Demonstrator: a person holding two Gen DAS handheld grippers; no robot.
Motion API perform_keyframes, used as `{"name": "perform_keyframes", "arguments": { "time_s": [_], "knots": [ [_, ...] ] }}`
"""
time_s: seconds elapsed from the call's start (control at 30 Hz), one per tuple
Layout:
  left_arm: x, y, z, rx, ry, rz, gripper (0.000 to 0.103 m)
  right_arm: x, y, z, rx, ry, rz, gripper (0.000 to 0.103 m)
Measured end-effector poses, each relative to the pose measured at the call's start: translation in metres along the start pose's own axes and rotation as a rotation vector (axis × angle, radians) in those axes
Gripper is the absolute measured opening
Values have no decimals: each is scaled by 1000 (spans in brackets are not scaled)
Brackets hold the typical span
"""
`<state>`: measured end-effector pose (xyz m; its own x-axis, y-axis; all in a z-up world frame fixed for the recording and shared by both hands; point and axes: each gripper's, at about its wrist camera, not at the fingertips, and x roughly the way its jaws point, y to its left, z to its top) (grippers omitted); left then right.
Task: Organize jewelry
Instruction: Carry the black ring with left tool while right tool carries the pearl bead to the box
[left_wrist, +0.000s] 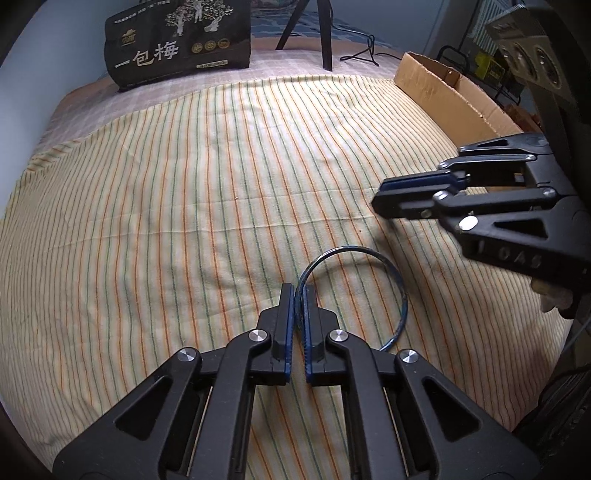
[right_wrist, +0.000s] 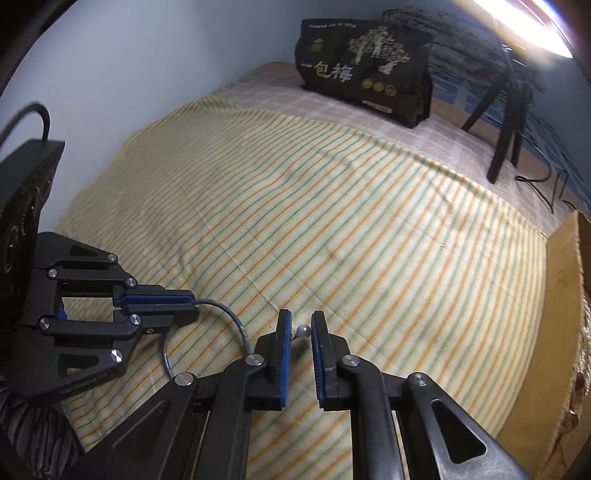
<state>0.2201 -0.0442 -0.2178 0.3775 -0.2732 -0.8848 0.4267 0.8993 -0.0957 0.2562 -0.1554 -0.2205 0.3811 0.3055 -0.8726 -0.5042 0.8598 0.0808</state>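
While the left gripper (left_wrist: 299, 295) pinches one blue bangle (left_wrist: 388, 273) over the striped cloth (left_wrist: 184, 192), the right gripper (right_wrist: 301, 325) hovers just beside it, jaws parted around one pearl bead (right_wrist: 303, 329). One dark bag (right_wrist: 365, 77) and one cardboard box (left_wrist: 450, 96) stand well apart.

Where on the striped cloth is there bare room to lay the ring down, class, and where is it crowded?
Free: the wide stretch of striped cloth between the black bag and the grippers, and its left side toward the wall. Crowded: the near right, where the left gripper pinches the ring, the right gripper brackets a pearl, and the cardboard box borders the edge.
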Motion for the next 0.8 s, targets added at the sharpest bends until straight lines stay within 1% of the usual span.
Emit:
{"name": "perform_keyframes", "arguments": {
  "time_s": [0.17,0.33,0.47,0.8],
  "knots": [
    [-10,3,-2,-17,-17,5,2,-18,-5,-7,25,-15,-4,8],
    [-28,6,1,-42,-56,1,1,-37,-9,-11,40,-38,-12,8],
    [-45,6,4,-43,-88,8,1,-54,-13,-17,56,-64,-20,8],
    [-70,-1,13,-48,-137,5,1,-98,-29,-34,115,-127,-42,8]
  ]
}}
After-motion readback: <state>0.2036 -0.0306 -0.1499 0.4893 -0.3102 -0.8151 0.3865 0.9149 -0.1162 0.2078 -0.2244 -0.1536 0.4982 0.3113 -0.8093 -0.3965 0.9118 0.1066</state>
